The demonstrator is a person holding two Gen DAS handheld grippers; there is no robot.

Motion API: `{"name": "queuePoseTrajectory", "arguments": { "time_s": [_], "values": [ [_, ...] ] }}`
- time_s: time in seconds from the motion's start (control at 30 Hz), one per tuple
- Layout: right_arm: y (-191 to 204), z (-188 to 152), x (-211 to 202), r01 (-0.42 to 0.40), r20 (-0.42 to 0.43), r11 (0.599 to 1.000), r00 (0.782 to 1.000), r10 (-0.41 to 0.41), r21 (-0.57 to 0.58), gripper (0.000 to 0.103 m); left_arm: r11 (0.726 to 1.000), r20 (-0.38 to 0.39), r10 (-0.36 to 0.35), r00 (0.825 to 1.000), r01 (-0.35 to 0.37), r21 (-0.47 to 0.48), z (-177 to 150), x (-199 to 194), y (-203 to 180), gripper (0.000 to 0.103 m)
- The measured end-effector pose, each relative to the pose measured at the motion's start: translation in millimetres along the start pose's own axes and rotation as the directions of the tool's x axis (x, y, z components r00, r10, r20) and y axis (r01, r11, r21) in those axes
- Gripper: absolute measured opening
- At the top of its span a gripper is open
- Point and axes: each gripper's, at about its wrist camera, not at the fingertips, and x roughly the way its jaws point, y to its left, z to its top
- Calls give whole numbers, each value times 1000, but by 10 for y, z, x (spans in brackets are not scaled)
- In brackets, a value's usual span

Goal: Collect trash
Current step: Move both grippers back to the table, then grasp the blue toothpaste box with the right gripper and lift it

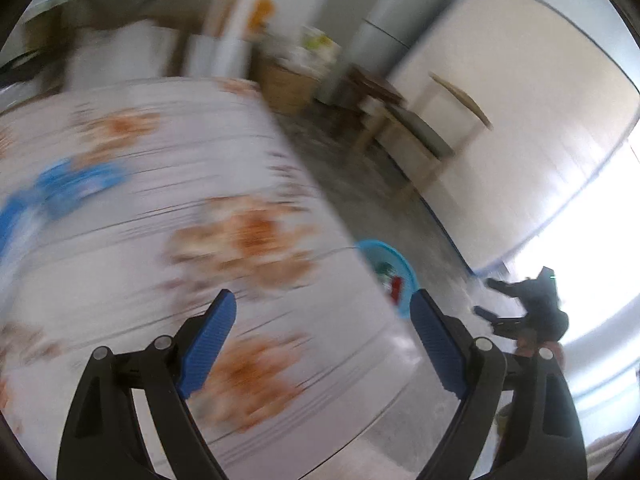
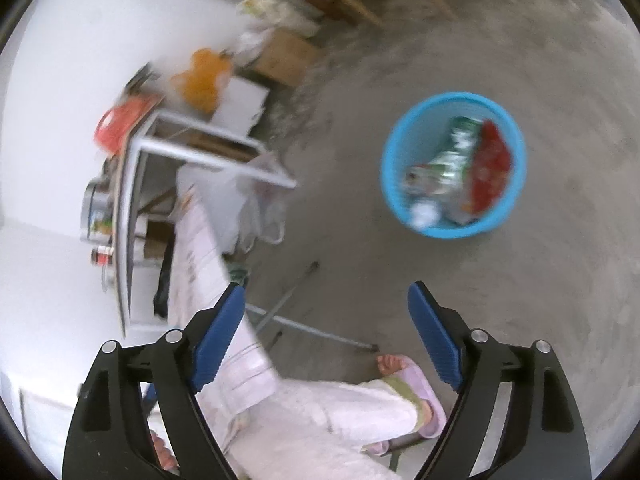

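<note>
On rough concrete, round blue plastic bin [image 2: 454, 166]; both ribbed-padded grippers' jaws apart, empty.

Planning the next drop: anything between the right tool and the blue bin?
No. In the right wrist view only bare concrete floor lies between right tool and blue bin.

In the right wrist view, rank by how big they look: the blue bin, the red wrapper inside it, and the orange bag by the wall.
Largest to smallest, as they appear:
1. blue bin
2. and 3. red wrapper and orange bag: too alike to rank; the bag is blurred and farther from the camera.
</note>
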Motion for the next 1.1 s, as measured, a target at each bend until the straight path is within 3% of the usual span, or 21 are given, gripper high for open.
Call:
{"name": "queuePoseTrajectory", "arguments": {
  "time_s": [0.1,0.23,0.37,0.43,0.47,0.53,0.7,0.8,0.9,1.0,1.1],
  "values": [
    [509,-76,287,-38,-60,995,998,33,-94,81,995,116,86,990,-79,-64,-130,-484,386,86],
    [1289,-294,781,-61,-168,958,986,14,-280,81,947,258,311,914,-278,-160,-232,-1068,884,86],
    [2068,-648,1301,-124,-286,892,958,-6,-435,81,883,291,466,836,-420,-210,-287,-1375,1309,86],
    [2375,-867,1511,-173,-348,867,937,-1,-466,81,856,283,516,808,-475,-206,-308,-1421,1472,86],
    [2491,-952,1601,-194,-374,859,927,3,-475,81,849,278,527,803,-485,-207,-320,-1436,1564,86],
    [2755,-1192,1796,-243,-434,837,901,8,-490,81,855,262,516,816,-473,-211,-330,-1411,1701,86],
    [3133,-1643,2170,-289,-530,820,848,-20,-494,81,890,183,432,883,-385,-244,-360,-1188,2052,86],
    [3292,-1827,2364,-309,-570,809,821,-40,-500,81,933,176,301,937,-251,-256,-411,-1149,2065,80],
    [3420,-2047,2618,-311,-604,797,792,-84,-518,81,959,178,170,969,-121,-255,-477,-1152,2018,77],
    [3544,-2267,2816,-309,-631,782,764,-135,-541,81,968,182,46,982,2,-252,-554,-1161,1911,76],
    [3650,-2493,3010,-281,-620,745,753,-219,-605,81,959,200,-67,978,118,-256,-631,-1152,1809,76]
  ]
}}
